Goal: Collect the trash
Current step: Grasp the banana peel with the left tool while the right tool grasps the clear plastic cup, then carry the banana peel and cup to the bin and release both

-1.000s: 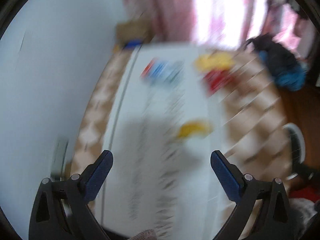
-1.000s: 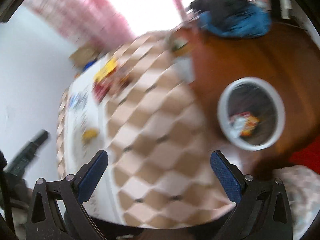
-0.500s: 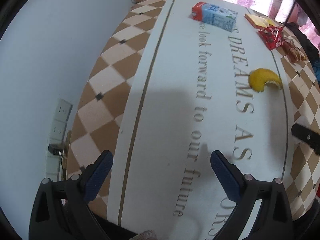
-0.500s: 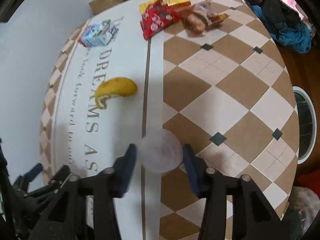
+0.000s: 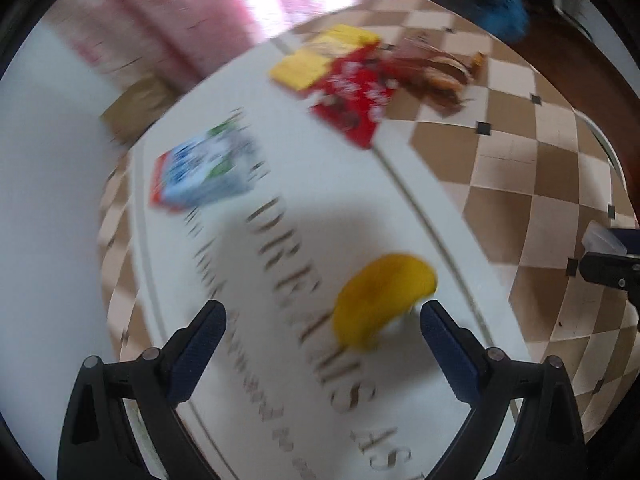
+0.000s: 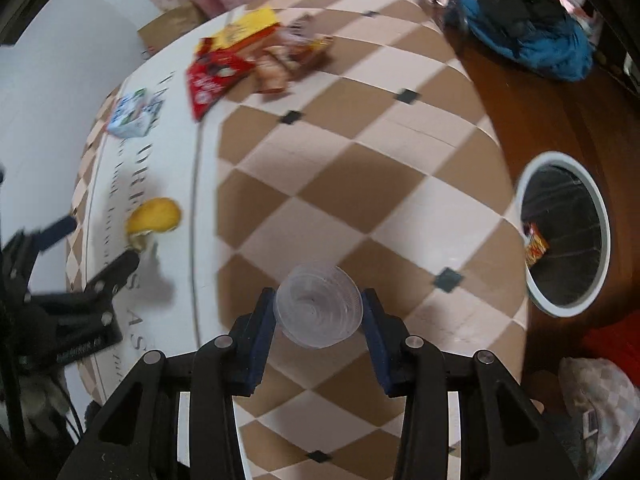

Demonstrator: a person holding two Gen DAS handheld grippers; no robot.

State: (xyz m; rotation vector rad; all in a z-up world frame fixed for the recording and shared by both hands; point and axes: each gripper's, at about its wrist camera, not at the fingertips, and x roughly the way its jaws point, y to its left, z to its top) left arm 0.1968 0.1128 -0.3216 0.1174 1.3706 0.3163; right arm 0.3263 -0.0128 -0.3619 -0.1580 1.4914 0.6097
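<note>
A clear, thin plastic cup (image 6: 319, 307) with fine ribbing looks glossy between the matt dark-blue rubbery pads (image 6: 262, 334) of the black plastic right gripper (image 6: 319, 316). The checked brown-and-cream tablecloth (image 6: 360, 168) looks smooth, with a faint sheen like wipe-clean vinyl. A shiny red foil snack wrapper (image 6: 212, 78) and a printed blue-and-white paper carton (image 6: 134, 116) lie on it. The yellow fruit peel (image 6: 154, 216) has a dull, slightly waxy skin. The round white plastic bin (image 6: 564, 236) holds a dark mesh-like liner. The floor (image 6: 540, 112) is polished brown wood.

Cup (image 6: 319, 306) between right fingers (image 6: 260, 322); bin (image 6: 564, 234) right.
</note>
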